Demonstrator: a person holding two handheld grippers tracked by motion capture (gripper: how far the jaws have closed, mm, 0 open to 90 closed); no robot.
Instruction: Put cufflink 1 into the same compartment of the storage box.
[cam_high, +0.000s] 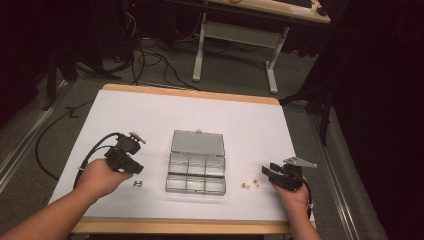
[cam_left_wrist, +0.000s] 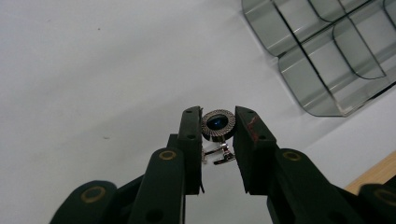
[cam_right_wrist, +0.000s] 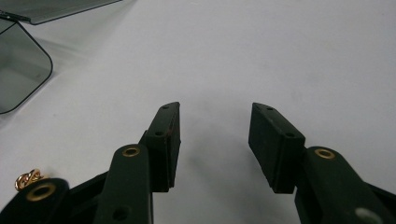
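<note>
A small silver cufflink (cam_left_wrist: 218, 125) with a round, dark blue face and a ribbed rim sits between the jaws of the left gripper (cam_left_wrist: 218, 135). The two black pads press on the rim from either side, and its little bar foot hangs just below the face. In the left gripper view the cufflink is seen against the white counter (cam_left_wrist: 93, 70), with a corner of the clear plastic box (cam_left_wrist: 327, 60) off to the upper right.

In the high view the left gripper (cam_high: 131, 167) is at the left of the box (cam_high: 196, 170), and a small silver piece (cam_high: 138, 183) shows just beside its jaws. The box lies in the middle of the counter (cam_high: 150, 115) with its lid folded back; its compartments stand in two rows of three.

To the right of the box two small gold pieces (cam_high: 250, 184) lie on the counter, near each other. The right gripper (cam_high: 270, 172) is just beyond them with its jaws apart and nothing between them. In the right gripper view one gold piece (cam_right_wrist: 27, 178) shows at the lower left beside that gripper (cam_right_wrist: 215, 135).
</note>
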